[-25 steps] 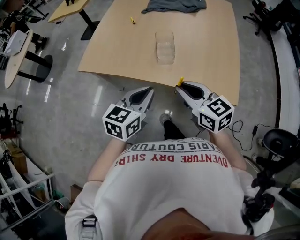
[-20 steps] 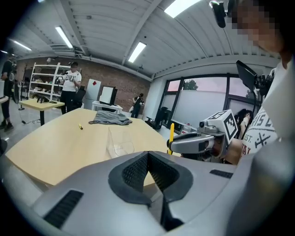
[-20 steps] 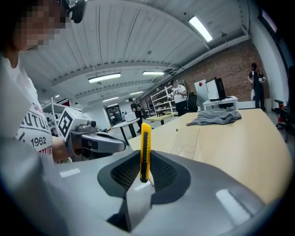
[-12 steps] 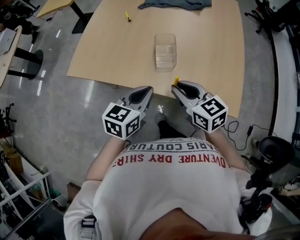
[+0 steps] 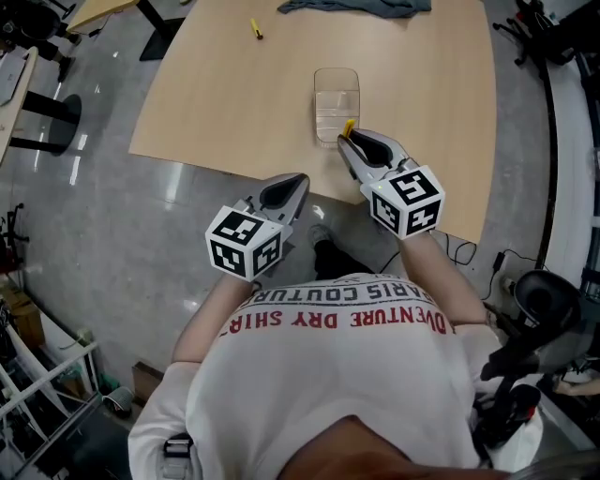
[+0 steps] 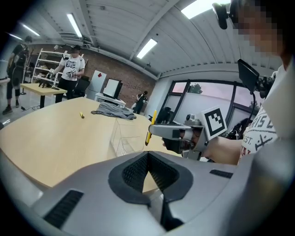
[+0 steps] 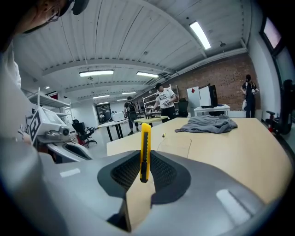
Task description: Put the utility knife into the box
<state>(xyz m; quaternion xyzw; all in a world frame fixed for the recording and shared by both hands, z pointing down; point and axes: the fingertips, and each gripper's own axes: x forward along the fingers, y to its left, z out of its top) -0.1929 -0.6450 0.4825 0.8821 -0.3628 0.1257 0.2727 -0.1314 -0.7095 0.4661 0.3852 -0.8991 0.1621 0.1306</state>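
My right gripper [image 5: 347, 141] is shut on a yellow utility knife [image 5: 349, 127], which stands upright between the pads [image 7: 145, 150]. Its tip is at the near edge of the clear plastic box [image 5: 336, 101] on the tan table [image 5: 216, 103]. From the left gripper view, the knife [image 6: 150, 126] hangs just right of the box [image 6: 123, 136]. My left gripper [image 5: 296, 180] is shut with nothing in it, hovering by the table's near edge [image 6: 148, 155].
A grey cloth [image 5: 354, 6] lies at the table's far edge. A small yellow object [image 5: 254, 30] rests at the far left of the table. Other desks, chairs and people stand in the room beyond [image 7: 162, 102].
My right gripper has carried the knife forward from the table's near edge up to the clear box. The left gripper has barely moved.
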